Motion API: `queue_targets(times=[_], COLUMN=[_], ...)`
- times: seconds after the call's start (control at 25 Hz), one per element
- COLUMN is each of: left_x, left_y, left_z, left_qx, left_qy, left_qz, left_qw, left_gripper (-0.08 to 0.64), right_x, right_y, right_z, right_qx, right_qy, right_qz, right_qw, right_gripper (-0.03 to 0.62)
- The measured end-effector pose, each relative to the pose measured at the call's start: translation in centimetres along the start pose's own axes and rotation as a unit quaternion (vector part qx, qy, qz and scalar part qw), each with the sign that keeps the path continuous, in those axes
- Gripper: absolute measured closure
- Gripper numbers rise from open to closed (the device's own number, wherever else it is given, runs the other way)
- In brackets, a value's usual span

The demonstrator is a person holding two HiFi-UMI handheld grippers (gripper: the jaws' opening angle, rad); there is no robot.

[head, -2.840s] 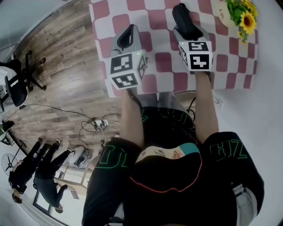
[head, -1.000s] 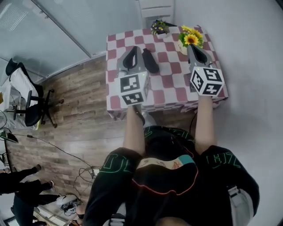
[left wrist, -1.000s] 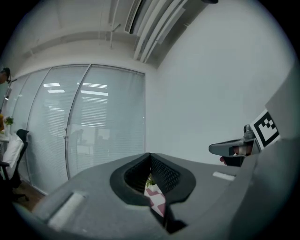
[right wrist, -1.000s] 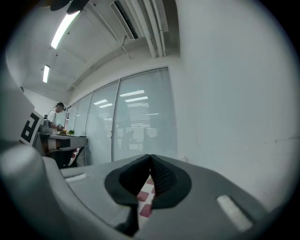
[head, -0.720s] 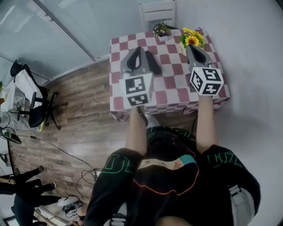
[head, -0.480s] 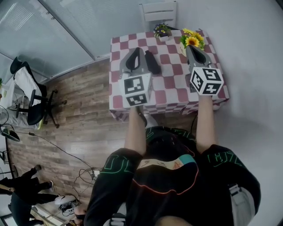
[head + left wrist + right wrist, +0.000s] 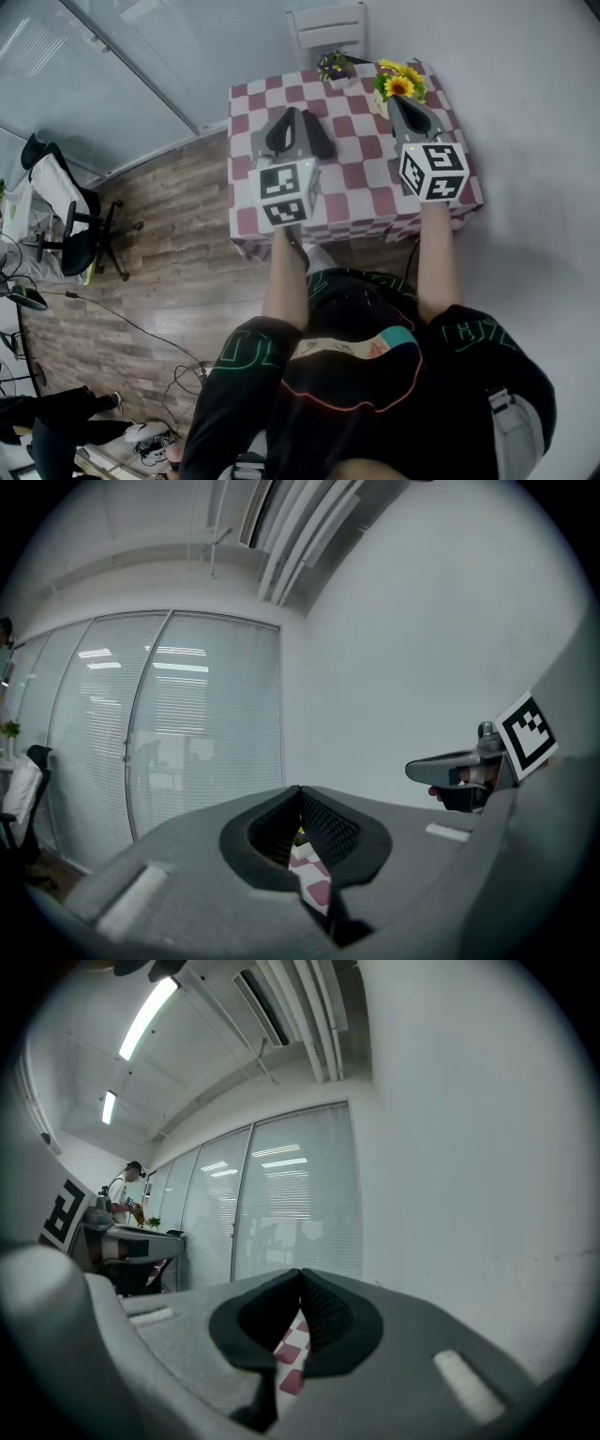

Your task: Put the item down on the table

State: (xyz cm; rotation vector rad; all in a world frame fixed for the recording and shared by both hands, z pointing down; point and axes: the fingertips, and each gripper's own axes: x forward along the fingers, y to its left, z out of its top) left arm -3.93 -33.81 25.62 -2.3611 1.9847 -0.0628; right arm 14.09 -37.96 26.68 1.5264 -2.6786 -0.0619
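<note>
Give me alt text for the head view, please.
Seen from above, a person holds the left gripper and right gripper over a checked table. A dark item lies there beside the left gripper; sunflowers stand at the far edge.

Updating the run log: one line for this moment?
left gripper: shut, empty | right gripper: shut, empty | dark item: on table

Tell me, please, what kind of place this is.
Probably an office or lab room: glass partition walls with blinds, a rolling office chair on wood flooring, and a small table with a checked cloth.
</note>
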Motion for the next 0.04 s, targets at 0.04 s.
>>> queue_targets(times=[0.04], left_x=[0.12], left_y=[-0.03], left_z=[-0.12], left_qx=[0.0], left_qy=[0.001], left_qz=[-0.001], left_qw=[1.0], left_gripper=[0.552], right_x=[0.08], right_y=[0.01], right_z=[-0.01], right_qx=[0.0], right_qy=[-0.001], right_qz=[0.002], right_qw=[1.0], right_gripper=[0.589])
